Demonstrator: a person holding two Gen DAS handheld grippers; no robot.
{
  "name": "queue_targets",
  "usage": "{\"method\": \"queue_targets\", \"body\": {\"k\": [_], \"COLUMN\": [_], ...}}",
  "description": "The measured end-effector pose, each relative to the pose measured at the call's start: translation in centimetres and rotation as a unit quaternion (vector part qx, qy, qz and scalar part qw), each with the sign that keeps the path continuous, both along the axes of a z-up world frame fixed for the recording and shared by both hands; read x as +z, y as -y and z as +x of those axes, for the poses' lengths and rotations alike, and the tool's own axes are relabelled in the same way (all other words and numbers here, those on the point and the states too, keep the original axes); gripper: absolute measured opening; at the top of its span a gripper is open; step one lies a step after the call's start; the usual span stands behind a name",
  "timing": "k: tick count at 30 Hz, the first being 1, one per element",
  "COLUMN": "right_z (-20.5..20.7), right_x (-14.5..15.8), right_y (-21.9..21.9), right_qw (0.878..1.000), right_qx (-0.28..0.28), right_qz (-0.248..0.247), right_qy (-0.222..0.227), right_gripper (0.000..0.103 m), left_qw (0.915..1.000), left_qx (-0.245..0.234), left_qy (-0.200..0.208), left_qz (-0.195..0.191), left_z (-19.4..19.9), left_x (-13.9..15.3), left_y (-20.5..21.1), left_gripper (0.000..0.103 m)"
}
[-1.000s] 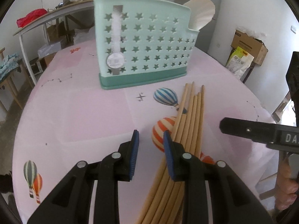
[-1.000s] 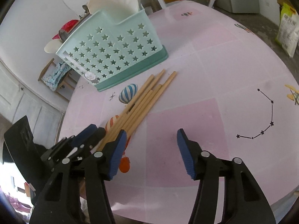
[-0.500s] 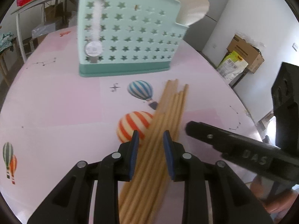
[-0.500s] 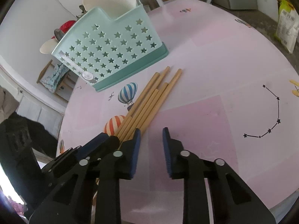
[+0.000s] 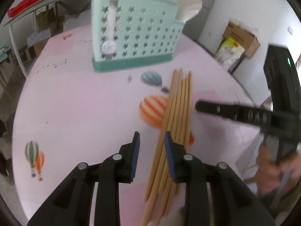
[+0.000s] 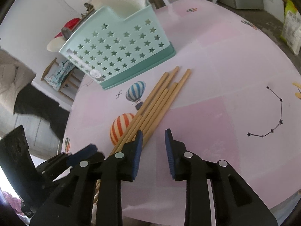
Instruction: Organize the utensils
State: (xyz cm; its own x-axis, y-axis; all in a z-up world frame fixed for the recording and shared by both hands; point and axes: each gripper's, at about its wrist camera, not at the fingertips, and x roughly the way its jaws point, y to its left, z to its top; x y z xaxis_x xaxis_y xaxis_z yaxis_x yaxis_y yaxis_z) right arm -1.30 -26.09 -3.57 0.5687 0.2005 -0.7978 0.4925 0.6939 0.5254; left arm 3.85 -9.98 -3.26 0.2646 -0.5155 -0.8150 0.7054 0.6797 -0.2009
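Note:
Several bamboo chopsticks [image 5: 178, 109] lie in a loose bundle on the pink table [image 5: 75, 103], in front of a mint-green utensil holder [image 5: 135, 35] with star holes and white spoons [image 5: 188, 7]. My left gripper [image 5: 152, 150] hovers over the bundle's near end with a narrow gap. The leftmost stick runs through the gap beside the right pad, and nothing is pinched. My right gripper [image 6: 153, 146] is just right of the chopsticks [image 6: 160, 101]; its jaws are opening with nothing between them. Its left finger [image 6: 138, 150] overlaps the bundle's edge. The holder [image 6: 120, 50] stands behind.
A cardboard box and a yellow bag [image 5: 229, 50] sit on the floor beyond the table's right edge. A bench with a red bundle [image 5: 22, 7] stands at the far left. A person's hand [image 5: 272, 169] holds the right gripper's handle. Bare pink cloth [image 6: 216, 75] lies to the right.
The right jaws narrowed from wide apart to a small gap beside the chopsticks. The left gripper swung over the bundle, then slid back left, so the sticks now lie mostly under its right finger.

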Motion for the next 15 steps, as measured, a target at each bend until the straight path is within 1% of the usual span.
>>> {"method": "queue_targets", "body": {"k": [3,5,6,7,10,11,13,15], "right_z": [0.7,1.2,1.3,1.6,1.8,1.7,1.5,1.2], "right_x": [-0.3,-0.2,-0.1,0.0,-0.1,-0.1,-0.2,-0.2], "right_y": [-1.1,-1.7,-1.9,-2.3,-2.6,-2.6,-2.5,-2.5], "right_qw": [1.000,0.999,0.998,0.998,0.996,0.996,0.996,0.996], "right_qx": [0.011,0.021,0.024,0.028,0.034,0.035,0.036,0.034], "right_qz": [-0.014,-0.038,-0.046,-0.057,-0.075,-0.073,-0.071,-0.070], "right_qy": [-0.009,-0.014,-0.017,-0.021,-0.031,-0.031,-0.032,-0.032], "right_gripper": [0.027,0.027,0.026,0.026,0.016,0.014,0.011,0.009], "left_qw": [0.9996,0.9996,0.9995,0.9995,0.9996,0.9996,0.9994,0.9994], "left_qx": [-0.018,-0.021,-0.022,-0.023,-0.020,-0.021,-0.027,-0.029], "left_qy": [-0.012,-0.008,0.001,0.002,-0.014,-0.015,-0.021,-0.015], "left_qz": [0.016,0.016,0.021,0.021,0.012,0.012,0.010,0.015], "left_z": [-1.1,-1.7,-2.0,-2.2,-2.4,-2.5,-2.9,-3.4], "left_x": [-0.7,-0.8,-0.8,-0.8,-0.9,-1.0,-1.1,-1.1], "left_y": [-0.5,-0.5,-0.3,-0.1,0.5,0.8,1.3,1.8], "left_gripper": [0.026,0.026,0.025,0.020,0.016,0.012,0.010,0.007]}}
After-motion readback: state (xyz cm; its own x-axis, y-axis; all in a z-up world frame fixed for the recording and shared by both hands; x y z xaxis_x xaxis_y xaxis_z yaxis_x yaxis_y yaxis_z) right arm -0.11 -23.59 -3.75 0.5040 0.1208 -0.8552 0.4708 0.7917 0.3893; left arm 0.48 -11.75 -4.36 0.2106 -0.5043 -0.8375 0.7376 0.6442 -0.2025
